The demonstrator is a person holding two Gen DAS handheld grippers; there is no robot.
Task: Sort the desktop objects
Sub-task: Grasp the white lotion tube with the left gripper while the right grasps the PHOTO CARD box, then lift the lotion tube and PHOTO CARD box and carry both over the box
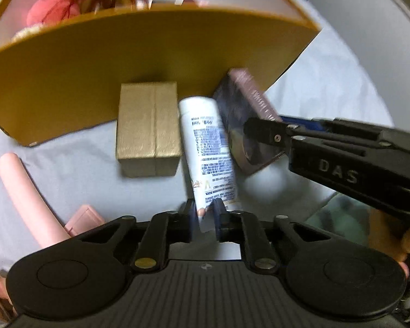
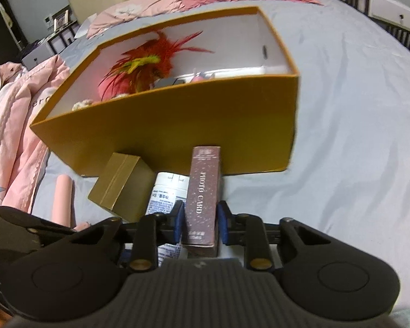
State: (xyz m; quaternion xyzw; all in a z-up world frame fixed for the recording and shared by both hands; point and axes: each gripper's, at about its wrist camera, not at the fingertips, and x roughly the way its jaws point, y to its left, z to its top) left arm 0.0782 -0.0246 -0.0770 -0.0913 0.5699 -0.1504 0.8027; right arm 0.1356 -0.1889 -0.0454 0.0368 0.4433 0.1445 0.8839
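A white tube point(image 1: 207, 150) with blue print lies on the grey sheet, and my left gripper point(image 1: 206, 214) is shut on its flat crimped end. Right of the tube, a brown "PHOTO CARD" box point(image 2: 203, 191) stands on its edge against the orange box point(image 2: 177, 125). My right gripper point(image 2: 201, 218) is shut on it, a blue pad on each side. The left wrist view shows the same card box point(image 1: 243, 109) tilted, with the right gripper point(image 1: 270, 128) reaching in from the right. A small gold box point(image 1: 149, 131) sits just left of the tube.
The open orange box holds a red and yellow feather toy point(image 2: 145, 63) and other small items. A pink cylinder point(image 1: 24, 191) and a small pink case point(image 1: 84, 216) lie at the left. Pink clothing point(image 2: 13, 125) is heaped beyond them, and bare grey sheet point(image 2: 355, 136) stretches to the right.
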